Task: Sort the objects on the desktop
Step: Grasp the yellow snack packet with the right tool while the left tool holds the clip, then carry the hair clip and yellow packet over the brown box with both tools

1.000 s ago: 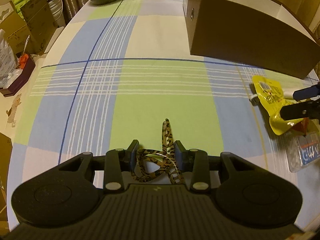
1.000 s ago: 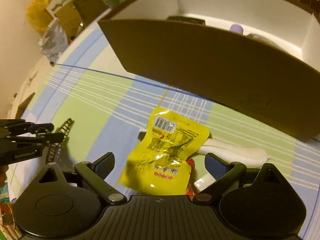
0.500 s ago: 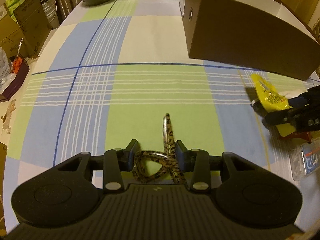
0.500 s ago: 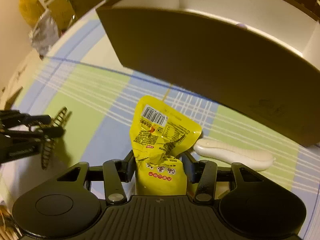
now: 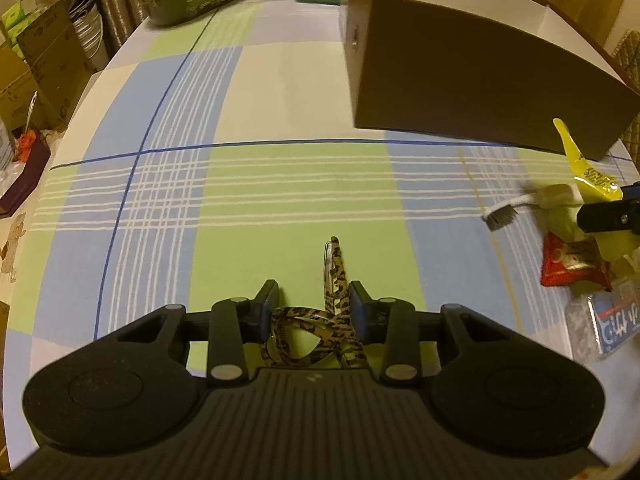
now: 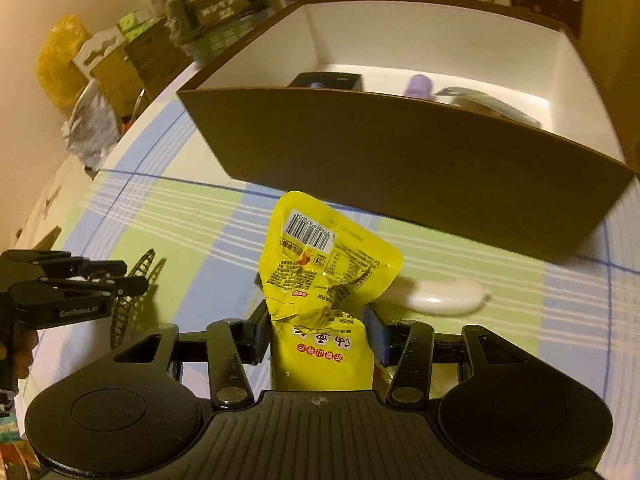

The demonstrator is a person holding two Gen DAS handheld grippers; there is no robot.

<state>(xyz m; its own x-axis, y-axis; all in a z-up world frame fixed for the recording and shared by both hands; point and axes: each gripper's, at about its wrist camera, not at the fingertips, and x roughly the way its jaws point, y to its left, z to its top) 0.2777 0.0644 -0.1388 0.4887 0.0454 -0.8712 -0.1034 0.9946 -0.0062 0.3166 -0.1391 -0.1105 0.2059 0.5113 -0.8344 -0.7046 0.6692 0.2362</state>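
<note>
My left gripper (image 5: 314, 300) is shut on a leopard-print hair clip (image 5: 336, 280) and holds it just above the checked tablecloth. In the right wrist view, that gripper (image 6: 134, 278) and the clip (image 6: 132, 292) show at the left. My right gripper (image 6: 318, 316) is shut on the lower half of a yellow snack packet (image 6: 320, 256), which is lifted off the cloth in front of the brown open box (image 6: 400, 160). The left wrist view shows the right gripper (image 5: 616, 204) and the packet (image 5: 588, 172) at the right edge, below the box (image 5: 480, 80).
A white toothbrush (image 5: 520, 204), a red packet (image 5: 572, 264) and a clear blister pack (image 5: 608, 324) lie on the cloth at the right. The box holds a black carton (image 6: 328, 80), a purple bottle (image 6: 418, 84) and a dark packet (image 6: 488, 106). Cardboard boxes crowd the table's left side.
The right gripper closed on the yellow packet and raised it off the table, uncovering the toothbrush and the red packet. The left gripper kept hold of the clip and barely moved.
</note>
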